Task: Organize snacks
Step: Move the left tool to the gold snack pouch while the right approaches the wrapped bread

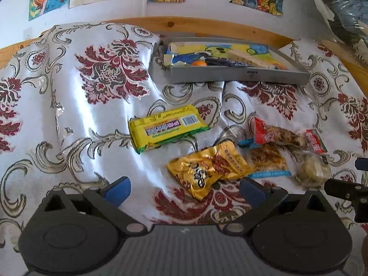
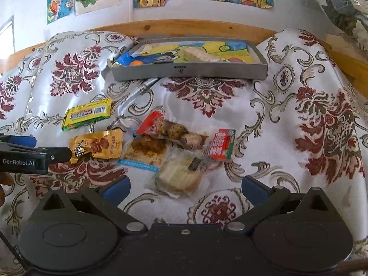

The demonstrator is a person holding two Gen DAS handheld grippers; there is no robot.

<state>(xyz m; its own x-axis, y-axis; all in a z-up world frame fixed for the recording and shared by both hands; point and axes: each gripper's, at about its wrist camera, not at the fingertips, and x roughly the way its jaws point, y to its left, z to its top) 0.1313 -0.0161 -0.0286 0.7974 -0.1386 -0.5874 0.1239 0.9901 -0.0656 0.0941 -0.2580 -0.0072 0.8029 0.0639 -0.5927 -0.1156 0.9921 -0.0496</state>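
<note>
Shiny white cloth (image 2: 287,124) with dark red flowers and grey scrolls covers the surface, and loose snacks lie on it in a cluster near the front edge. Toward the back edge sits a grey tray (image 2: 184,70), shallow, already holding a pale wafer-like bar (image 2: 202,55), a blue wrapper and a small orange ball (the other contents are too jumbled to tell).

A yellow bar (image 1: 168,127) lies alone, label up, left of the cluster and apart from it. Just in front of it is a gold pouch (image 1: 207,169), crinkled. Right of the pouch, a clear packet with brown filling and a blue strip (image 2: 143,153) lies under one end of a red-topped bag of brown lumps (image 2: 174,133). A small red packet (image 2: 220,143) touches the far end of that bag. A clear-wrapped pale cake (image 2: 179,174) lies nearest the front edge, overlapping the brown packet.

The left gripper (image 1: 184,188) hovers over the gold pouch with its blue-padded fingers spread wide, holding nothing. The right gripper (image 2: 185,188) hovers just in front of the pale cake, fingers equally wide apart and empty. Each gripper shows at the side edge of the other's view.

Behind the surface runs a wooden rail (image 2: 184,26), with colourful drawings on the white wall above.
</note>
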